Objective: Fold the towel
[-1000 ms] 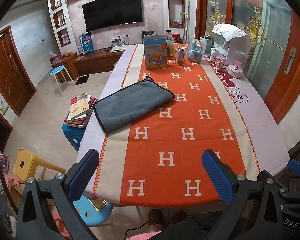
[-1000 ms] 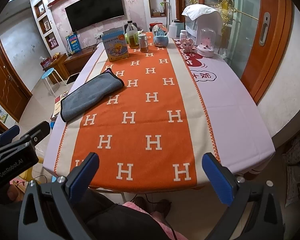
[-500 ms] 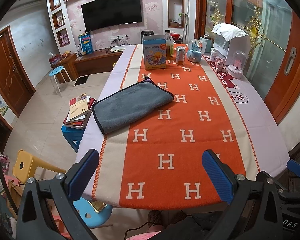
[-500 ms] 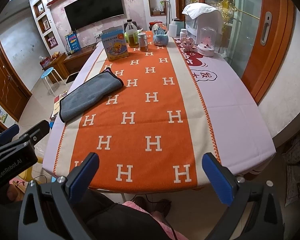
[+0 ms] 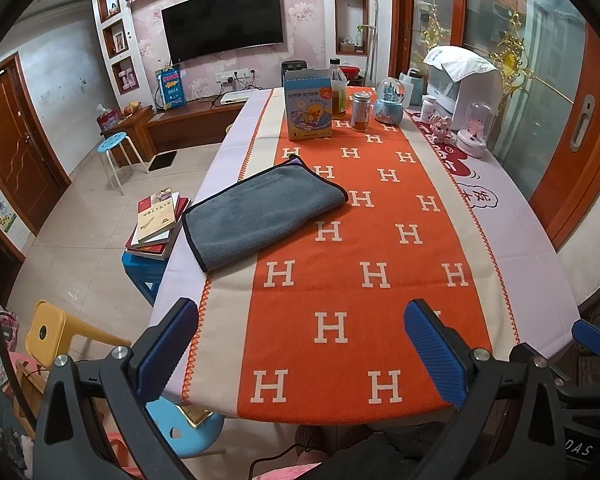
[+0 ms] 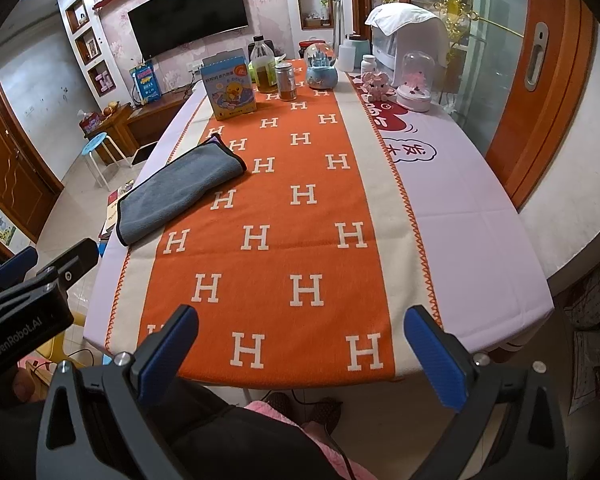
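The gray towel [image 5: 260, 216], already doubled, lies slantwise near the left edge of the surface [image 5: 532, 240], its near corner overhanging the pale border. The left gripper [image 5: 302, 354] and right gripper [image 6: 306, 354] hover off the near edge, jaws wide and empty. A grasp that pinches the orange runner [image 5: 364, 280] along with the towel would likely drag the far-edge items: a lidded bottle [image 5: 337, 90] of amber liquid, a capped jar [image 5: 360, 106] with brownish contents, and a snow globe [image 5: 389, 100].
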Demonstrator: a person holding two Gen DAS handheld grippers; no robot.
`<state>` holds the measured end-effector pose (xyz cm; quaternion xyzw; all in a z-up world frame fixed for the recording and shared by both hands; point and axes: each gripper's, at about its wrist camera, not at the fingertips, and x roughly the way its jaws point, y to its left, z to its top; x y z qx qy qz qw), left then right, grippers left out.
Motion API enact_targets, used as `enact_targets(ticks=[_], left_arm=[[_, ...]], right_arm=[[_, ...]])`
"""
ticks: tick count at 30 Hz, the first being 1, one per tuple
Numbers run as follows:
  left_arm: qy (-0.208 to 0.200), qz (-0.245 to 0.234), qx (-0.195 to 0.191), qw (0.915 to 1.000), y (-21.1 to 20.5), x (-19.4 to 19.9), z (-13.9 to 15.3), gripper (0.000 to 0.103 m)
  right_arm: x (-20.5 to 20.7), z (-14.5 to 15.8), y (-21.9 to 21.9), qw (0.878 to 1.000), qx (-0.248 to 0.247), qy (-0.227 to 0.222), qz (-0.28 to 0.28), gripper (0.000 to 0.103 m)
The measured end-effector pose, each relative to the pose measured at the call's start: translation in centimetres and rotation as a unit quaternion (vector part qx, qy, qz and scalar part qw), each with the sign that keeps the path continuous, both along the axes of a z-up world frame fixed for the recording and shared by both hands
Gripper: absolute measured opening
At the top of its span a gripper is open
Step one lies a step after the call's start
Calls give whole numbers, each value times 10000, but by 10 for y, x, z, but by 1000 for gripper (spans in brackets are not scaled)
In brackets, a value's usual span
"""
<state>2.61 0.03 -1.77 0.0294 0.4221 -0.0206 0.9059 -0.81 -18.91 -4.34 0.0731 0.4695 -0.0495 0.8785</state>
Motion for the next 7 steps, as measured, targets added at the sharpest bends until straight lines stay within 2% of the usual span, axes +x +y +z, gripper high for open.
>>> enact_targets(ticks=[7], left_arm=[[5, 0, 6, 10000, 0, 0, 0, 102]], right_arm=[[2, 1, 0, 10000, 4, 2, -2, 103]])
